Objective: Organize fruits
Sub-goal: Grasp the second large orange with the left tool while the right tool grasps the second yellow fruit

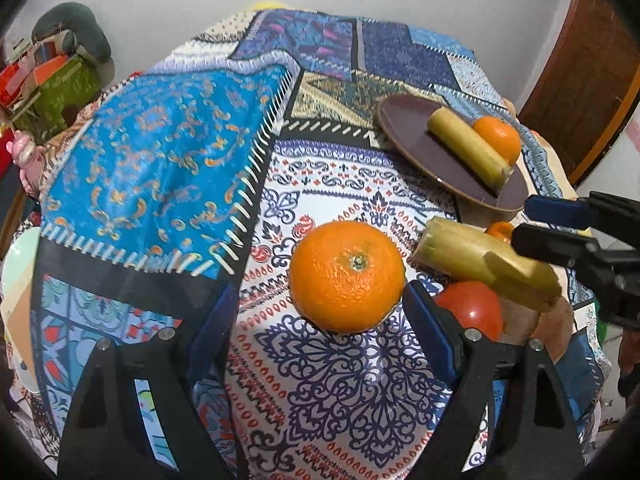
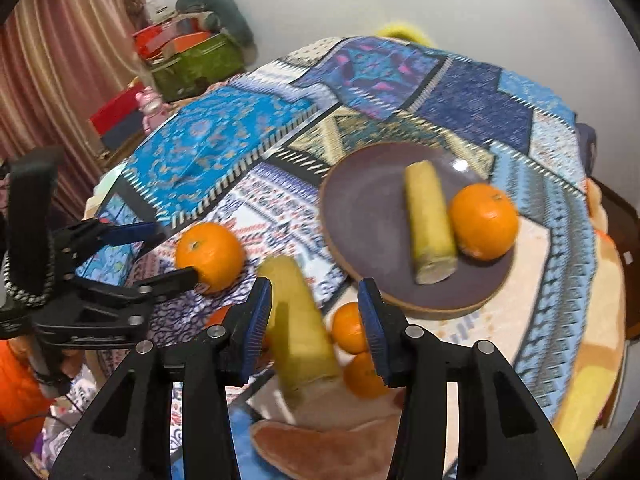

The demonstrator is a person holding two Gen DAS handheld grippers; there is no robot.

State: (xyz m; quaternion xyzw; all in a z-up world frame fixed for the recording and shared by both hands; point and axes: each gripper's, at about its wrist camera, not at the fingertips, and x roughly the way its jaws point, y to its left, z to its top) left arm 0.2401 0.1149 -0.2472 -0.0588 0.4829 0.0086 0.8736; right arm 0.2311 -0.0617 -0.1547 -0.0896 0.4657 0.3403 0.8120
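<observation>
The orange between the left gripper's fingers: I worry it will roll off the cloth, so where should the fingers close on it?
Grip the orange across its widest middle, the open left gripper coming level from the near side, one finger on each flank. It sits stem-up and round on the tablecloth, so a grip above or below the middle would likely slip.

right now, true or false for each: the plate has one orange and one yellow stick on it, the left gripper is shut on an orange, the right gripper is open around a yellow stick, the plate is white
1. The plate holds one orange and one yellow stick: true.
2. The left gripper is shut on an orange: false. It is open, with the loose orange on the cloth between its fingers.
3. The right gripper is open around a second yellow stick: true.
4. The plate is white: false. It is dark purple-brown.
</observation>
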